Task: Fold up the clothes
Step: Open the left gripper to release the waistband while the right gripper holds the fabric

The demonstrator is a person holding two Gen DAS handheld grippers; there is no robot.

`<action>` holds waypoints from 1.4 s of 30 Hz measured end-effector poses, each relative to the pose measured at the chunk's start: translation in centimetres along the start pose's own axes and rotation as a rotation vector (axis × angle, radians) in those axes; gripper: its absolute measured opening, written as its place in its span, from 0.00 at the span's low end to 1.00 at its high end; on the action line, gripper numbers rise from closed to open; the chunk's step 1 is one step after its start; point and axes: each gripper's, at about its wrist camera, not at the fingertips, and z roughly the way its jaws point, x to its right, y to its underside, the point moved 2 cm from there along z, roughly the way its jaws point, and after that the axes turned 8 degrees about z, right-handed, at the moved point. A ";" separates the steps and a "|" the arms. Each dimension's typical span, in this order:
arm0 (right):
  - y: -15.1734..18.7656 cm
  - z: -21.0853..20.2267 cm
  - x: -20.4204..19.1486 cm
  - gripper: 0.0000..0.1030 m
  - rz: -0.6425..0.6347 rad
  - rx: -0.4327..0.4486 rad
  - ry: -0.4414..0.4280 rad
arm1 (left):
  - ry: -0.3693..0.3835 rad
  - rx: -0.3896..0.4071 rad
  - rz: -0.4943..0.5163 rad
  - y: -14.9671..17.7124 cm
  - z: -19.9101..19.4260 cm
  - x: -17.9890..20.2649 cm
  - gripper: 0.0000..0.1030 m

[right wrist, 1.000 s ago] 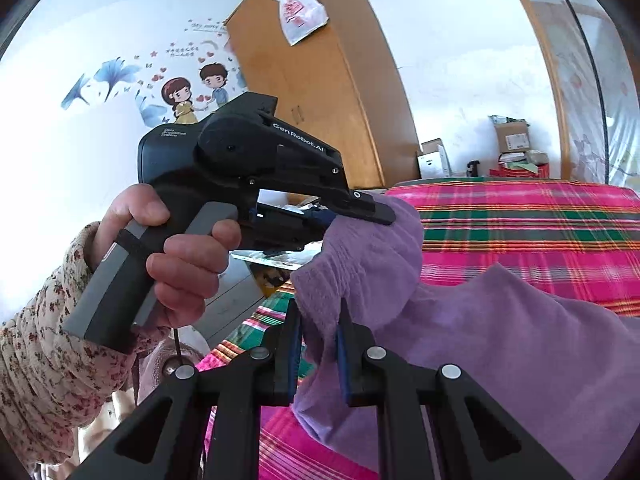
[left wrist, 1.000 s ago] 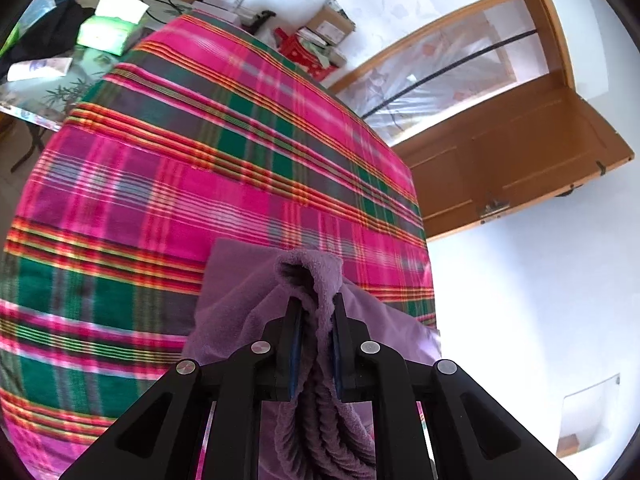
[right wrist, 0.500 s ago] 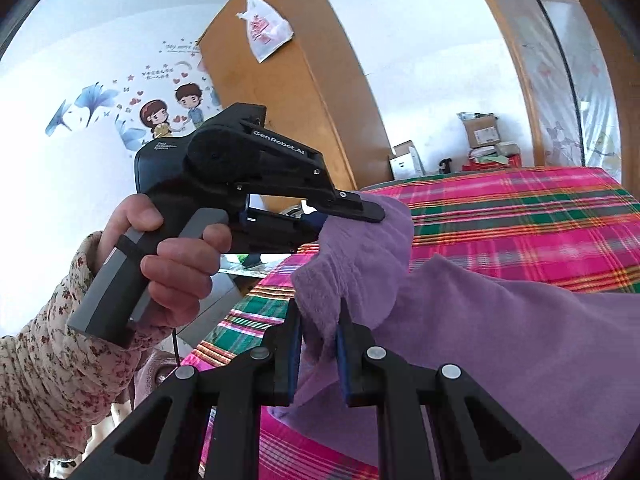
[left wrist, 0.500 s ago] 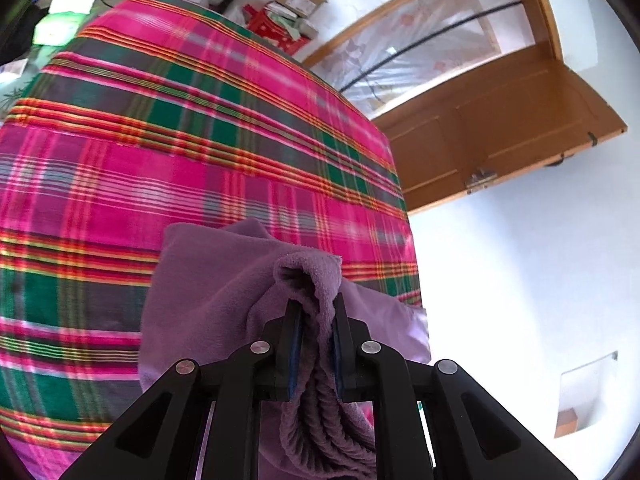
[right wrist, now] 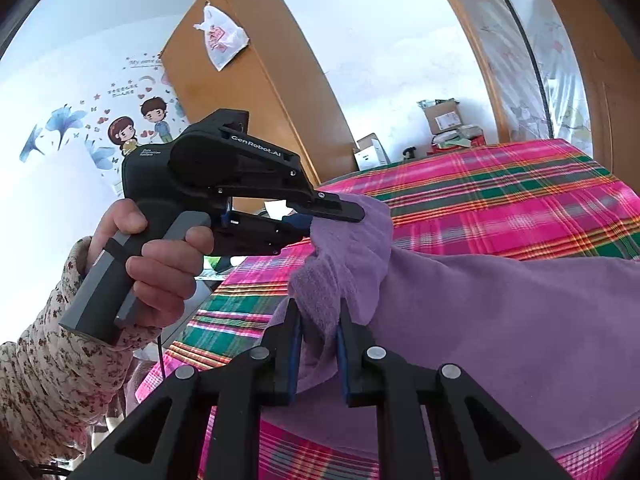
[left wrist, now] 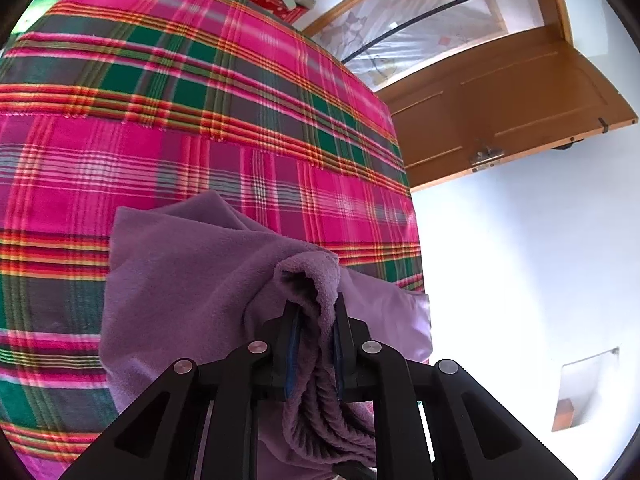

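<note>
Soft, light purple fleece garment (left wrist: 192, 280), limp over pink plaid bedspread (left wrist: 160, 120); best pinched at bunched edges, both jaws clamped there.

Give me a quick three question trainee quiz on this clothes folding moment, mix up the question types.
1. True or false: both the left gripper and the right gripper are shut on the purple garment.
2. The garment partly rests on: A) a bare wooden table, B) a plaid blanket, C) a tiled floor.
3. Fill in: in the right wrist view, a white plastic bag hangs on the wooden ____.

Key: 1 true; 2 B; 3 wardrobe.
</note>
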 end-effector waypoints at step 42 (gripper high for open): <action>-1.4 3.2 11.4 0.61 0.339 -0.255 -0.158 | -0.131 0.229 0.018 9.2 -3.7 -3.5 0.34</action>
